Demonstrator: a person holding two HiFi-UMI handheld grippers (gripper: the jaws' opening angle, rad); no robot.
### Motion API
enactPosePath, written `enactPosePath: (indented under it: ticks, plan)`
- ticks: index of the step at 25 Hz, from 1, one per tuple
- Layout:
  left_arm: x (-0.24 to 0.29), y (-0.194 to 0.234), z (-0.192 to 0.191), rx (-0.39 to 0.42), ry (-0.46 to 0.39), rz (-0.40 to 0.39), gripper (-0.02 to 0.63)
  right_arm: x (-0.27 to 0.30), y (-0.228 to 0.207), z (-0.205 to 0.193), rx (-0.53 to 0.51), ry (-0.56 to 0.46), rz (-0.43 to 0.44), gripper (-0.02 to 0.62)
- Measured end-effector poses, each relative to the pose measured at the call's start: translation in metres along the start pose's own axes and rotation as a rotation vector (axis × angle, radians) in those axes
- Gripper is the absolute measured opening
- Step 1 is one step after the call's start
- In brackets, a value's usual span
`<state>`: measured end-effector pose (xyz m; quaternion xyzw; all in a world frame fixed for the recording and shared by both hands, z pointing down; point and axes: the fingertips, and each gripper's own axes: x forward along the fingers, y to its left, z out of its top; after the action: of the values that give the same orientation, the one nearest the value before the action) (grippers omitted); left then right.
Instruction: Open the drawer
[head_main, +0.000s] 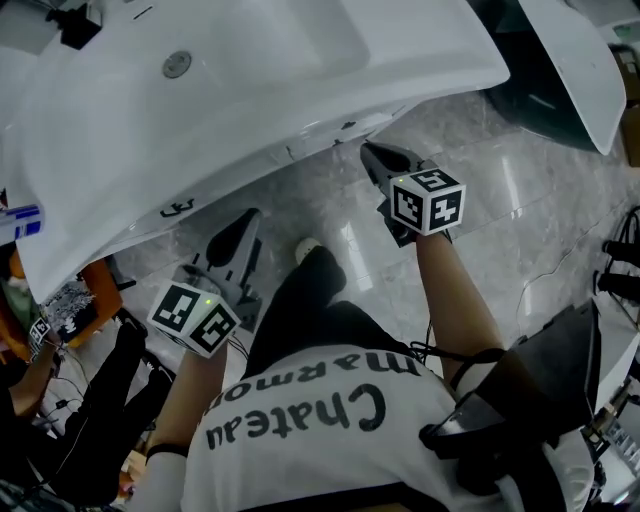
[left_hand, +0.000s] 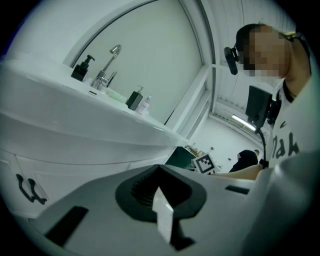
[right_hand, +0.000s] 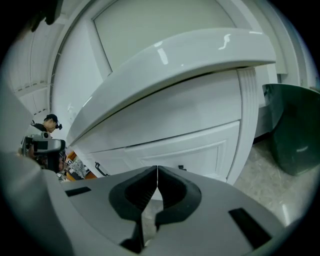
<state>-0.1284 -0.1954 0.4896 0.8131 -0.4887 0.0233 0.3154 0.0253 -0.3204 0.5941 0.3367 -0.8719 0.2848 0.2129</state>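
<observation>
Left gripper (head_main: 245, 222) and right gripper (head_main: 372, 152), fingers (right_hand: 135, 192) together and empty, angle downward on outstretched arms (head_main: 455, 300).

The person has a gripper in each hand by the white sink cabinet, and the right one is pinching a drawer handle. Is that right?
No. The right gripper is not pinching a drawer handle: its jaws are shut together on nothing, as the right gripper view shows. The rest is right.
</observation>
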Motion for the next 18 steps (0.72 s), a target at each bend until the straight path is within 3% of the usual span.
enactPosePath:
  ticks: [15, 17, 18]
  plan:
    - [0.019, 0.05, -0.055, -0.034, -0.018, 0.037, 0.002, 0.076, -0.037, -0.042, -0.068, 0.092, -0.019, 0.016]
    - [0.017, 0.052, -0.058, -0.03, -0.02, 0.046, 0.002, 0.08, -0.039, -0.045, -0.07, 0.104, -0.013, 0.058]
    - [0.017, 0.054, -0.058, -0.026, -0.021, 0.055, 0.002, 0.082, -0.041, -0.047, -0.068, 0.111, -0.015, 0.117]
